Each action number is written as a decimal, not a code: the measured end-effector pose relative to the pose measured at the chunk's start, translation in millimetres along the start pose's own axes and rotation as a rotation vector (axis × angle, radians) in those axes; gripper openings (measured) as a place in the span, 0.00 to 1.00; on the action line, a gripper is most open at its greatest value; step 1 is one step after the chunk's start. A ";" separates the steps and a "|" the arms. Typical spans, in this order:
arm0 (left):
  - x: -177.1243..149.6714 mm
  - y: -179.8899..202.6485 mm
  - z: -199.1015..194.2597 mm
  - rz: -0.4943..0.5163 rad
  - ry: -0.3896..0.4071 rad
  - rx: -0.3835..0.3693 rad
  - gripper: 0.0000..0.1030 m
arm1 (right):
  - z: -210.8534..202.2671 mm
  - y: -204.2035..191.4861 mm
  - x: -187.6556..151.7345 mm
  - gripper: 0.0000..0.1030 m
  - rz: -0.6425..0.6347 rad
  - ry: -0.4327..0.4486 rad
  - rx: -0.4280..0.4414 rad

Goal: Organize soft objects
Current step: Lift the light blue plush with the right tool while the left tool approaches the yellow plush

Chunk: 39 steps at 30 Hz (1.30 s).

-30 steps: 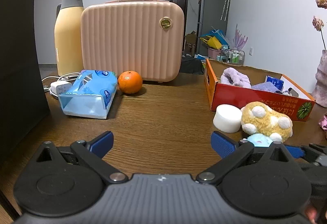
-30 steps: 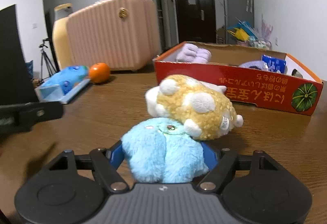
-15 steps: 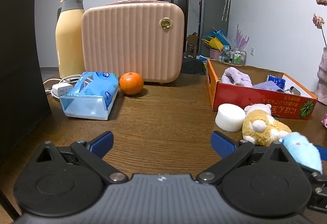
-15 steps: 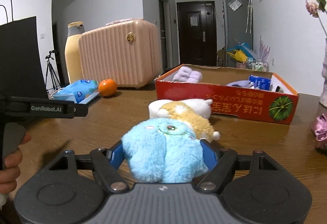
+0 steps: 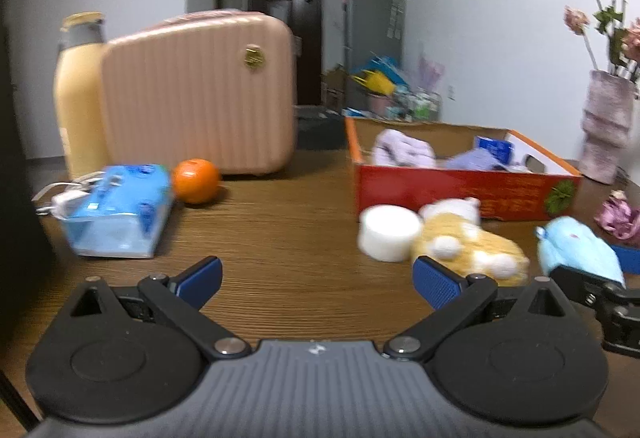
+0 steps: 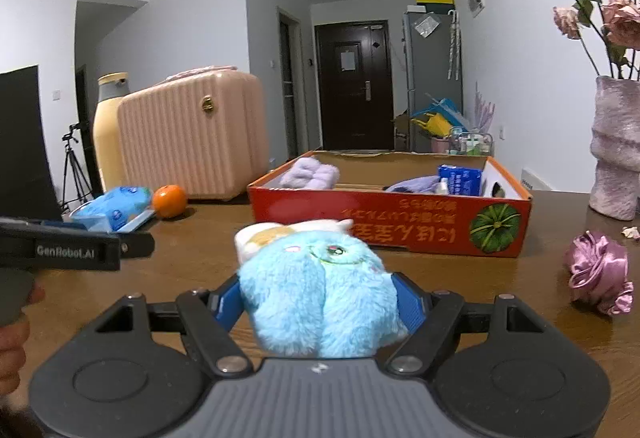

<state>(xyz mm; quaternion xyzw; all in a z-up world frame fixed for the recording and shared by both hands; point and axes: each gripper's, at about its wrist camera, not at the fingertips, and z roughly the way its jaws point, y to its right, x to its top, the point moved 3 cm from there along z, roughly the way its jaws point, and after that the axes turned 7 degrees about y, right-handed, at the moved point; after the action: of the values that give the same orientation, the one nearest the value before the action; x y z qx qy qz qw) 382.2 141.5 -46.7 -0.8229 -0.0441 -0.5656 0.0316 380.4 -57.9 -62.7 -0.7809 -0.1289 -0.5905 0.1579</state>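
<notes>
My right gripper (image 6: 320, 302) is clenched on the fluffy sky-blue plush toy (image 6: 316, 294), its blue pads pressed into the fur on both sides at the lower centre of the right wrist view. I hold it by the body so the soft fur gives under the pads instead of slipping. It hangs clear of the brown wooden table (image 6: 440, 278), pointed at the red cardboard box with the green pumpkin print (image 6: 400, 226) at centre frame, which I judge is where it belongs.

My left gripper (image 5: 316, 278) is released, jaws spread wide with nothing between them, low in the left wrist view. Its right finger sits in front of the yellow-and-white plush toy (image 5: 468, 246), which lies on the table beside a short white cylinder (image 5: 388, 234), both close to the box's front wall. I judge that plush is my left hand's next pick.

The box is open-topped. Inside, a lilac fluffy cloth bundle (image 6: 310, 174) lies at the left end. A pale purple fabric piece (image 6: 416, 183) and a small blue packet (image 6: 460, 180) sit toward the right. The middle looks bare, leaving room for the blue plush toy
</notes>
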 end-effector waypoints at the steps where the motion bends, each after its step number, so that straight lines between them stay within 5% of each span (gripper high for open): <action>1: 0.2 4.9 2.3 0.002 -0.003 -0.017 1.00 | 0.3 3.1 0.5 0.73 0.001 0.004 -0.006; 17: 0.2 80.4 39.2 0.128 -0.013 -0.211 1.00 | 10.1 71.4 5.7 0.73 0.036 0.010 -0.119; 39: -6.3 114.3 93.1 0.251 -0.092 -0.287 1.00 | 21.3 112.4 4.9 0.73 0.036 -0.018 -0.149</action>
<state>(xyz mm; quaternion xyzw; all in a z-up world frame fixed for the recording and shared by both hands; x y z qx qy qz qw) 478.7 37.1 -86.2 -0.8429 0.1387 -0.5195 -0.0181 444.1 -152.4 -74.0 -0.7980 -0.0720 -0.5884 0.1089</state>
